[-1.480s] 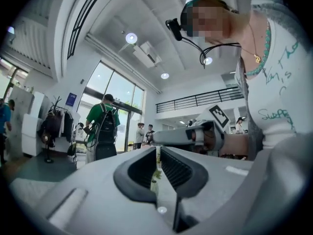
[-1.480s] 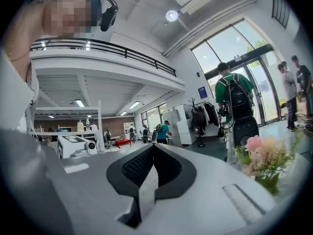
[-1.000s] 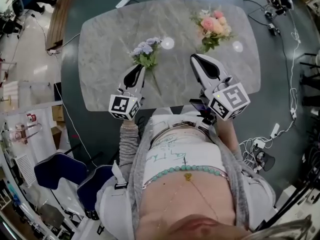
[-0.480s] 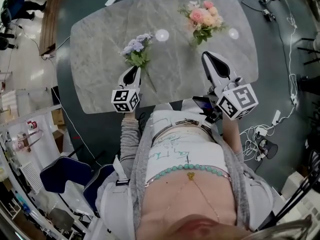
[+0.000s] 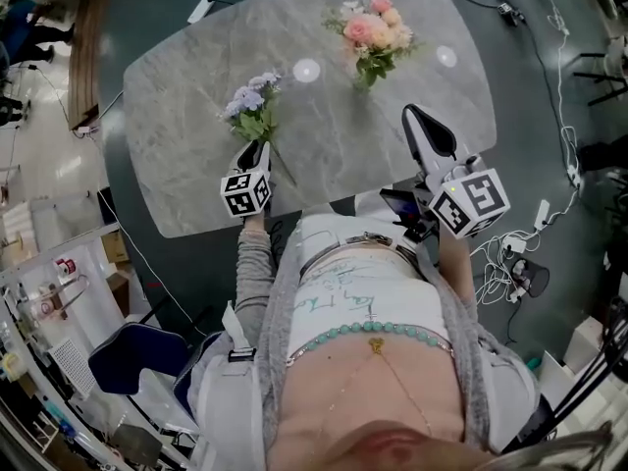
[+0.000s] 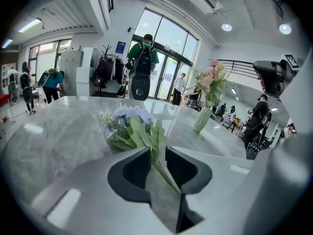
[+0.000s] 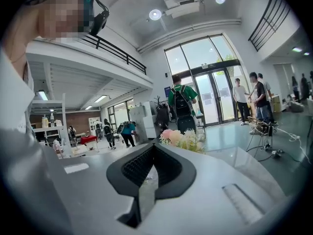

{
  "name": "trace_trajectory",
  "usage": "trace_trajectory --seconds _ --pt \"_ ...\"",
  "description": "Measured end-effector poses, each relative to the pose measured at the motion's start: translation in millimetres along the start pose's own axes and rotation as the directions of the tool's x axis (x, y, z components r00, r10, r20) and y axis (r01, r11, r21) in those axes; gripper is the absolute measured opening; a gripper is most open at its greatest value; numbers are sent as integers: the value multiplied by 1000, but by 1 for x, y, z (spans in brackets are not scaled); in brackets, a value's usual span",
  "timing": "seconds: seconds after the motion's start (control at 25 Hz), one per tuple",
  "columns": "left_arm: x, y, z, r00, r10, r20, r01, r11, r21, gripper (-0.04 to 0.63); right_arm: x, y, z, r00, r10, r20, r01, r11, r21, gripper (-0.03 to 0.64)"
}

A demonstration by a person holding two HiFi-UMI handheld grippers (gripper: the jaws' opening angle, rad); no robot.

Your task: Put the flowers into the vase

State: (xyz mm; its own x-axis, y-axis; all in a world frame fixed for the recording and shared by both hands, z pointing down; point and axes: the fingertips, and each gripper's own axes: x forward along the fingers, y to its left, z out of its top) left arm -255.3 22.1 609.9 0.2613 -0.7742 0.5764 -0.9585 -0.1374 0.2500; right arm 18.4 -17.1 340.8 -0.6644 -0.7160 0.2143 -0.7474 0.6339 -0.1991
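Observation:
A bunch of pale blue flowers (image 5: 247,106) lies on the marble table (image 5: 177,135), its thin green stem pointing toward me. My left gripper (image 5: 257,147) is low over that stem. In the left gripper view the blue flowers (image 6: 128,126) sit just beyond the left gripper (image 6: 157,153), which is open with the stem running through the gap. A green glass vase (image 6: 202,119) with pink flowers (image 5: 375,35) stands further back on the right. My right gripper (image 5: 412,116) is shut and empty near the table's front right; the pink flowers (image 7: 179,138) show past its tips.
Two bright round spots (image 5: 307,70) lie on the tabletop. Cables (image 5: 549,77) trail on the floor to the right, and a blue chair (image 5: 132,346) stands at lower left. People (image 6: 143,67) walk near the glass doors in the background.
My left gripper has dropped toward the table, and its jaws now straddle the blue flowers' stem. The right gripper has drifted to the right, still shut.

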Motion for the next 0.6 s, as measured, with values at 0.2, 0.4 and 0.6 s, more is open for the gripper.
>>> trace_trajectory --seconds 0.2,0.4,0.6 --pt "16 12 -16 993 74 -87 -78 996 -39 128 -9 -16 0 999 -40 3 40 999 11 26" --pt "31 16 -24 979 122 -163 -140 985 -104 160 -13 -28 0 998 -63 0 63 998 17 26" --pt "39 21 -25 961 186 -206 -211 971 -111 180 -16 -35 1 997 -80 -3 80 996 28 26"
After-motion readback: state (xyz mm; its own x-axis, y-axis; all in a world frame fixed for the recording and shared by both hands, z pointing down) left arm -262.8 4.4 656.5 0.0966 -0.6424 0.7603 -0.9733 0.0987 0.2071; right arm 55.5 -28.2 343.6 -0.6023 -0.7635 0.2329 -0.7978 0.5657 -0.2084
